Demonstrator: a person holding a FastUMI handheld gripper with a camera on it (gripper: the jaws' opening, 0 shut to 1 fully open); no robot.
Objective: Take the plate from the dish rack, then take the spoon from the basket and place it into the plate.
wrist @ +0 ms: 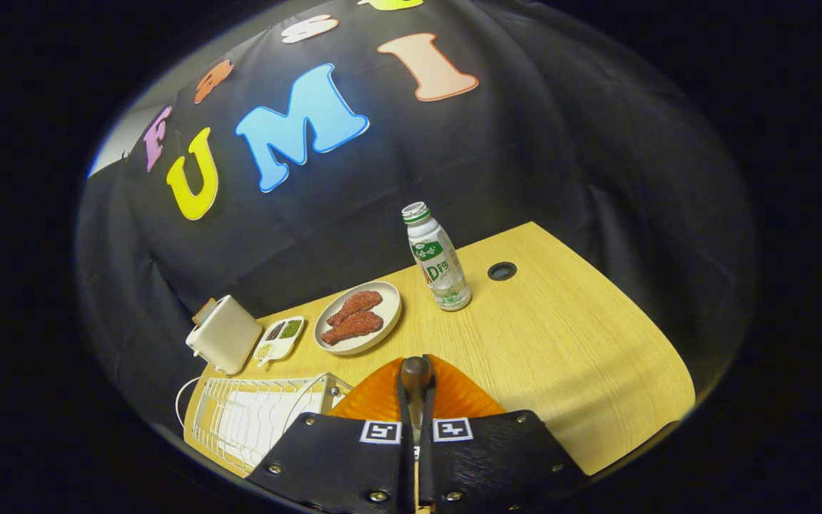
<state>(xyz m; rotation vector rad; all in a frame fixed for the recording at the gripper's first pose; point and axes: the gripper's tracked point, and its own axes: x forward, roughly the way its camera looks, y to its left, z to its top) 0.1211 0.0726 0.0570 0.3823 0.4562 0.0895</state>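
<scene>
My gripper (416, 400) is shut on a spoon (415, 373), whose brown rounded end sticks up between the two black fingers. Directly under and just ahead of the fingers lies an orange ribbed plate (457, 397) on the wooden table; the fingers hide its near part. The spoon hangs over the plate's middle, and I cannot tell whether it touches the plate. A white wire rack (254, 417) stands just left of the fingers, with nothing standing in its slots.
Beyond the orange plate sits a pale plate with two toy drumsticks (358, 318). A drink bottle (438, 257) stands upright to its right. A white toaster (224, 334) and a small divided dish (279, 337) are at the left. A cable hole (501, 270) marks the table.
</scene>
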